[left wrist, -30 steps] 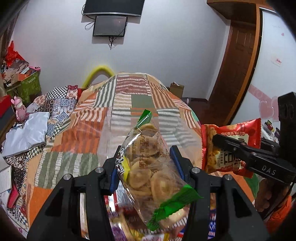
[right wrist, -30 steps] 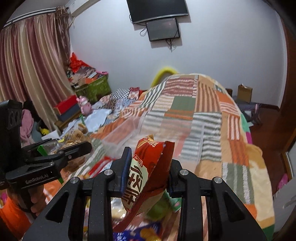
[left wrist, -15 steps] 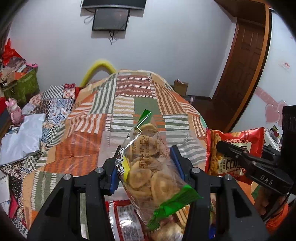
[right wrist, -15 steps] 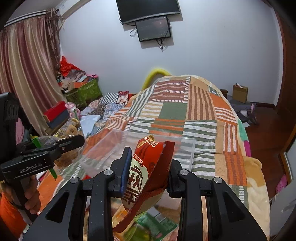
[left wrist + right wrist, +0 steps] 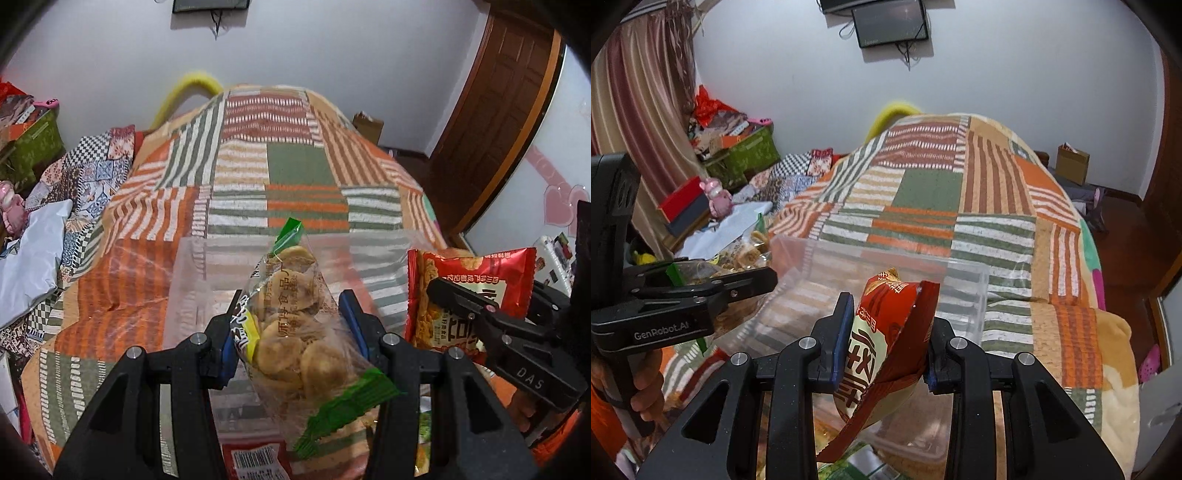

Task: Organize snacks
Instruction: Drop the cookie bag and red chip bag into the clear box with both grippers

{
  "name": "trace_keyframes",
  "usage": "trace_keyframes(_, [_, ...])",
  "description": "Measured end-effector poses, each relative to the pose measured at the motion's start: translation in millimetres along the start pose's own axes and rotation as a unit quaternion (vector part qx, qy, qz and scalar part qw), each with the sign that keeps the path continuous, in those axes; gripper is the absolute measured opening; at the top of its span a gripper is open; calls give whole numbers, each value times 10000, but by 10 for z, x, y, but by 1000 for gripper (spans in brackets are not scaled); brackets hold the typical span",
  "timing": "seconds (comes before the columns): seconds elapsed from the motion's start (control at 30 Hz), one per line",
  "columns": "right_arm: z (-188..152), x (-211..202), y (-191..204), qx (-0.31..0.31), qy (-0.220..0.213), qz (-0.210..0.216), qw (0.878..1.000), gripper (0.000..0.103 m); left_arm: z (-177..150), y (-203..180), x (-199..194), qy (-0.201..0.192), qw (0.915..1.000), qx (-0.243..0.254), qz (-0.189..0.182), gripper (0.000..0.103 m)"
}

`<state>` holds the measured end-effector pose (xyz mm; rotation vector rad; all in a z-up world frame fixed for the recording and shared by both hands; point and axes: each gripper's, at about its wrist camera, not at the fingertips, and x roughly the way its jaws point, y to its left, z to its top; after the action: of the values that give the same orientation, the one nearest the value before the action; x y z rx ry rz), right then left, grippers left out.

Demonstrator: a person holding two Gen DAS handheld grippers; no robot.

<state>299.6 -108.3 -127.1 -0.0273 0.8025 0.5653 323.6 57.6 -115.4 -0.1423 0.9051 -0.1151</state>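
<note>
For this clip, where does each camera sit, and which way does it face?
Left wrist: on the left gripper, facing down over the clear bin and bed; its fingers hold a cookie bag; the right gripper shows beside it.
Right wrist: on the right gripper, same direction; holds a red snack bag; the left gripper and a hand show.
Shared: bin, patchwork blanket.

Clear glossy film w/ green crimped ends on the biscuit bag (image 5: 291, 332); shiny red foil-look snack packet (image 5: 886, 347). See-thru smooth plastic bin (image 5: 964, 291). Soft fuzzy cloth patchwork blanket (image 5: 295, 173). Matt black plastic left gripper (image 5: 291, 332), metal screws. Polished wood door (image 5: 495, 110).
</note>
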Motion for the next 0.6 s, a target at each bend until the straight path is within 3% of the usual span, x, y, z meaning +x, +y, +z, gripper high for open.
trace_keyframes(0.47, [-47,208,53,-87,338,53,9994,29,-53,-35,290,420,9990,34,113,50])
trace_keyframes(0.6, [-55,220,56,-93,356,7,9993,29,-69,-63,272,380,9991,94,153,58])
